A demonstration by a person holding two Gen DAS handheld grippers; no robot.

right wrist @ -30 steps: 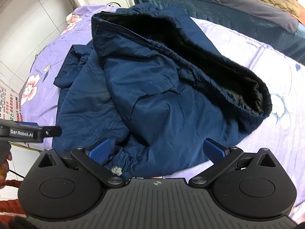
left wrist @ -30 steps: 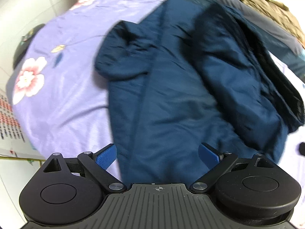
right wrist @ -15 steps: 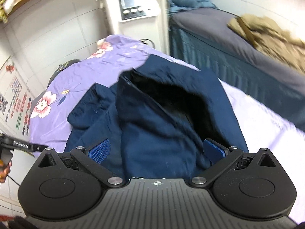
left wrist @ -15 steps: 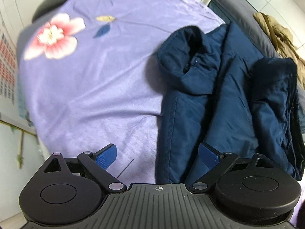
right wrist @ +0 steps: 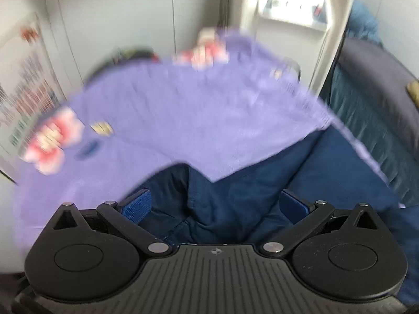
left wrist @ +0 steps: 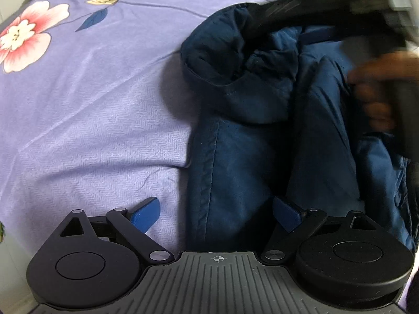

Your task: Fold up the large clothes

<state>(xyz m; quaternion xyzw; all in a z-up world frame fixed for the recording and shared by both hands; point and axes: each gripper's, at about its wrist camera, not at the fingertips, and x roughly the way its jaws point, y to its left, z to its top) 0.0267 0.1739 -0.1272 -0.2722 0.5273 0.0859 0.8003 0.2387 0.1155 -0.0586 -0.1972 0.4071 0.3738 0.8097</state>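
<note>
A navy padded jacket (left wrist: 248, 136) lies crumpled on a lilac flowered bedsheet (left wrist: 91, 99). In the left wrist view its bunched sleeve or collar sits at upper centre and a stitched edge runs down toward my left gripper (left wrist: 216, 213), which is open and straddles that edge just above the fabric. At the top right of that view a blurred hand (left wrist: 377, 89) holds the other gripper's body over the jacket. The right wrist view is motion-blurred. My right gripper (right wrist: 214, 205) is open low over the jacket (right wrist: 235, 196), with nothing between its fingers.
The sheet's (right wrist: 183, 120) far edge meets a white tiled wall. A grey mattress on a dark teal bed base (right wrist: 371, 110) stands at right. A white unit with a panel (right wrist: 293, 10) is behind. A printed poster (right wrist: 26, 91) hangs at left.
Both grippers have dropped closer to the jacket. The left one swung left to the jacket's edge. The right one moved in over the jacket and now appears in the left view. Both stayed open.
</note>
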